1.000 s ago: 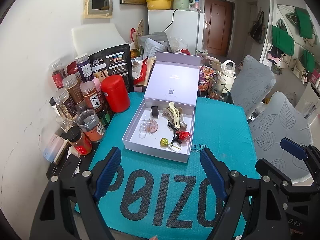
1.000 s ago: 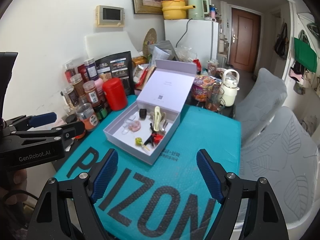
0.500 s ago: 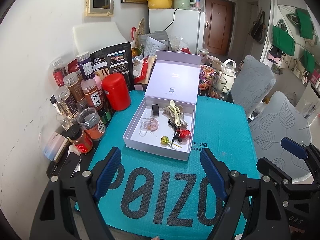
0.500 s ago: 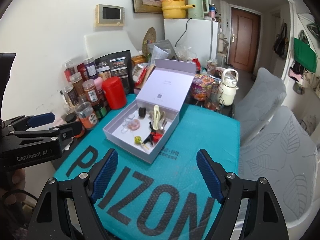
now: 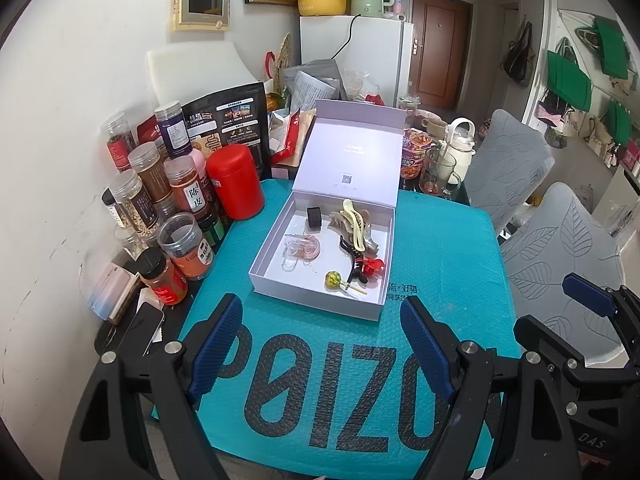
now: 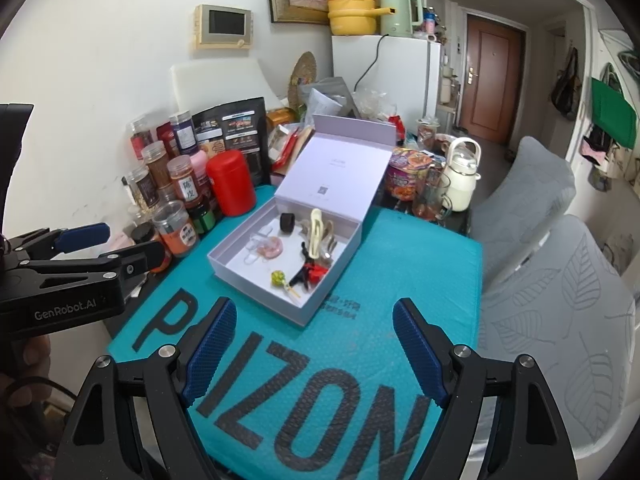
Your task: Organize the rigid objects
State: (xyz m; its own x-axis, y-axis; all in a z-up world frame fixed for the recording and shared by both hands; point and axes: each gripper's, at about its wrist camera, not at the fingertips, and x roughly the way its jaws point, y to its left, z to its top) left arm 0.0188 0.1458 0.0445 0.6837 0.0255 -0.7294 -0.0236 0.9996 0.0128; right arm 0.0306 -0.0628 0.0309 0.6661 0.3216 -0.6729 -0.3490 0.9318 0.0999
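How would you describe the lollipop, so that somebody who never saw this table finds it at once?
On the teal bubble mailer lies an open pale lilac gift box. The yellow-green round lollipop rests near the box's front wall, beside a red and black hair clip; it alone has a thin stick.

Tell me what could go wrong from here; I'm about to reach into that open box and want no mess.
1. The hair clips lie tangled with the black clip and red piece; lifting one may drag others out.
2. The lollipop sits close to the box's near wall, leaving the jaws little room.
3. The raised lid and the jars crowding the box's left side could be knocked by a careless reach.
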